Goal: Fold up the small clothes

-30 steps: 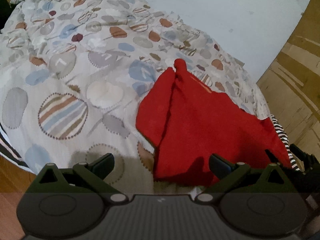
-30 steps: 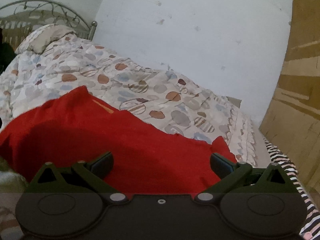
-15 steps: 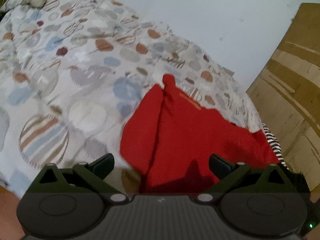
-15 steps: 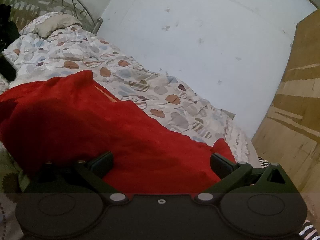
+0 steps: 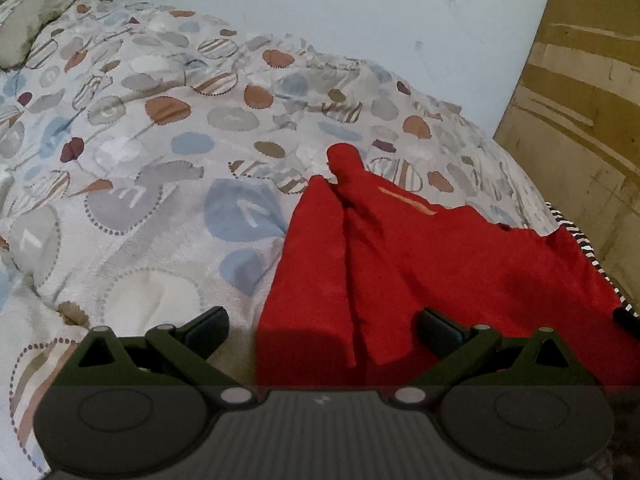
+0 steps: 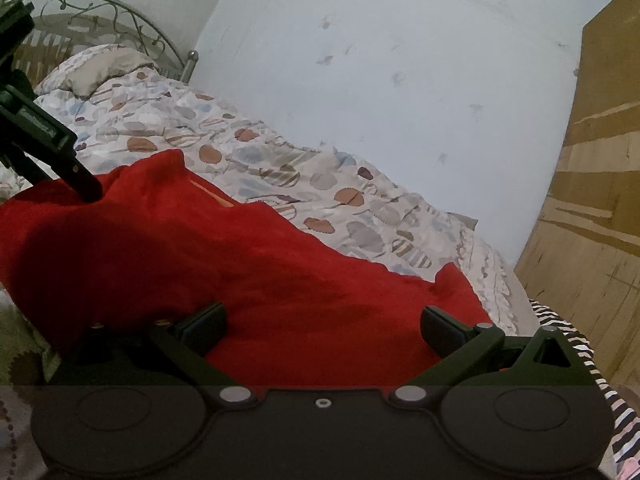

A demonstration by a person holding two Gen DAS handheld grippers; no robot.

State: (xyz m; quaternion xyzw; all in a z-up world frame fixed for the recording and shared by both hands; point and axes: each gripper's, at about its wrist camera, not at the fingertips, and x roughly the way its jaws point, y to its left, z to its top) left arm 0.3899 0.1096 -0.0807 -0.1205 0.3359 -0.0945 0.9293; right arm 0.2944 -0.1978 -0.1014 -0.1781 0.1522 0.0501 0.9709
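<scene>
Red garment (image 5: 420,264) rumpled on patterned quilt (image 5: 160,152), near edge hidden behind left tongs (image 5: 322,326) and right tongs (image 6: 322,324), both spread wide, gripping nothing

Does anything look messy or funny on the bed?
Yes. The red garment lies rumpled, not flat: a long crease runs down it and one corner sticks up in a bunched point on the patterned quilt.

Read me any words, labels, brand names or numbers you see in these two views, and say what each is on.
None can be read.
Red fleece garment: an orange strip near its far edge, too blurred to tell whether it carries lettering.
Left gripper body: a small pale mark, a symbol rather than text.
Spotted bed quilt: pale strokes inside some circles, pattern only.
</scene>
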